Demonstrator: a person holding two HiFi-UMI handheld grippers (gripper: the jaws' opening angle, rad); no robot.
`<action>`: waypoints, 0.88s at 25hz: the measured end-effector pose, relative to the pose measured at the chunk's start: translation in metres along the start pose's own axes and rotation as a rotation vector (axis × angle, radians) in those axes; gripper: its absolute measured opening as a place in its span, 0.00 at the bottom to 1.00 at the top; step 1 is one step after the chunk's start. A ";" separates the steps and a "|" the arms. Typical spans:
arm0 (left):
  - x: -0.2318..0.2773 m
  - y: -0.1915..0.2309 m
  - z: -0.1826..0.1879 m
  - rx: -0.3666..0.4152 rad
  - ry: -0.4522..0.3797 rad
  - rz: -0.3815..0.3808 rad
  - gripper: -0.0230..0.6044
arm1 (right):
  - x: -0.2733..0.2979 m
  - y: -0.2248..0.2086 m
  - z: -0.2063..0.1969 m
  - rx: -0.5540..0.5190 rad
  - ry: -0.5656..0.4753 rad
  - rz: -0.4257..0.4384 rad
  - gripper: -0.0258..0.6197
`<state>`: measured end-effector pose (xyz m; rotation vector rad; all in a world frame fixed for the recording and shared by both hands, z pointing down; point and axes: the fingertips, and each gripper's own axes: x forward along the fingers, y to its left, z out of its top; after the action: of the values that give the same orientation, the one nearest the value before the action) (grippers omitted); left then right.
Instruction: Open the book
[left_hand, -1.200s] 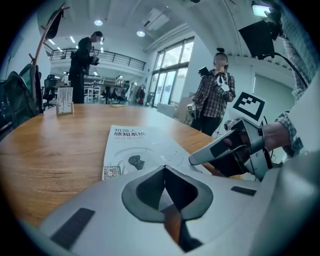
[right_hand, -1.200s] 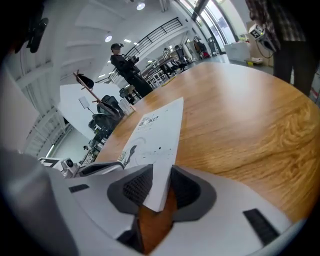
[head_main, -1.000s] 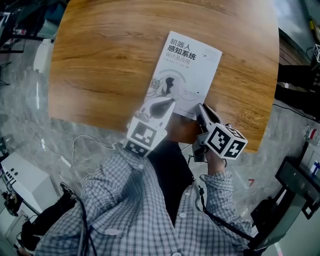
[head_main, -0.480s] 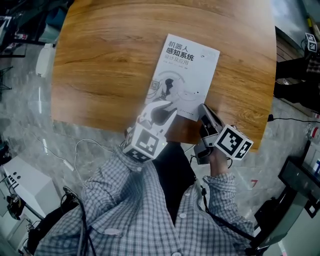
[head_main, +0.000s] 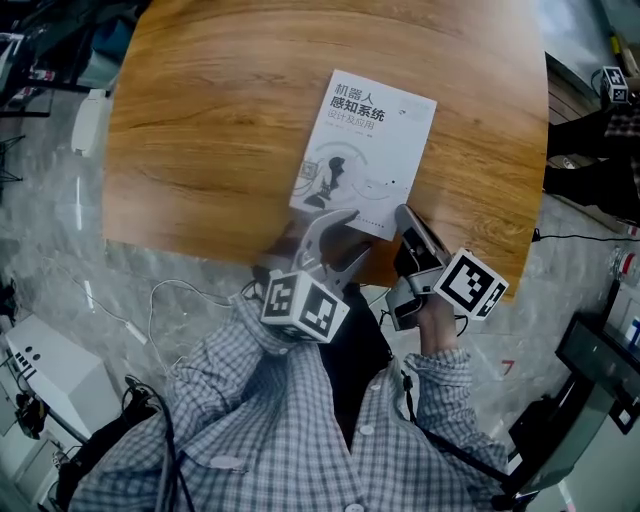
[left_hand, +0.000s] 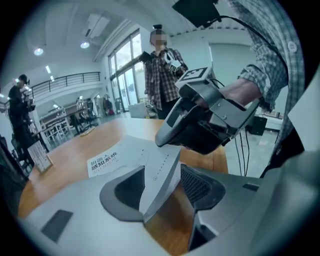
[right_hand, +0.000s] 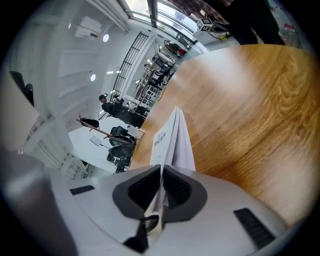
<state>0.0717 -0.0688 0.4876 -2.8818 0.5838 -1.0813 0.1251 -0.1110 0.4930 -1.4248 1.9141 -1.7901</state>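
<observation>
A white paperback book (head_main: 365, 140) with dark Chinese lettering lies closed on the round-edged wooden worktop (head_main: 200, 120), close to the near edge, its title end pointing away from the person; the near right corner of its cover (left_hand: 160, 175) is raised off the wood. The right tongs (head_main: 405, 215) reach in from the near right and have just been closing on that corner; in the right gripper view the right tongs (right_hand: 161, 185) stand almost together, with the thin edge of the cover (right_hand: 167, 140) pinched between the pads and the worktop (right_hand: 240, 115) stretching away to the right. The left tongs (head_main: 358, 230) sit just beside them at the book's near edge, and have just been opening; in the left gripper view the left tongs (left_hand: 162, 172) are spread wide, the lifted cover corner standing between the pads with a clear gap on the right-hand side, so they hold nothing. The same view shows the right tongs (left_hand: 162, 140) clamped on the cover from above, the book (left_hand: 115, 157) flat on the worktop (left_hand: 60, 160) beyond.
</observation>
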 end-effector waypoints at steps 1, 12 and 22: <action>0.003 -0.001 0.001 0.019 0.004 0.010 0.35 | 0.000 0.002 0.000 0.007 -0.003 0.007 0.09; 0.028 0.006 0.007 0.149 0.044 0.089 0.34 | 0.000 0.016 -0.001 0.026 -0.010 0.041 0.08; 0.011 0.022 0.019 0.028 -0.026 0.145 0.11 | -0.002 0.038 0.004 0.042 -0.053 0.090 0.09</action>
<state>0.0835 -0.0954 0.4768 -2.7745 0.7569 -1.0218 0.1091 -0.1192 0.4593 -1.3368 1.8725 -1.7243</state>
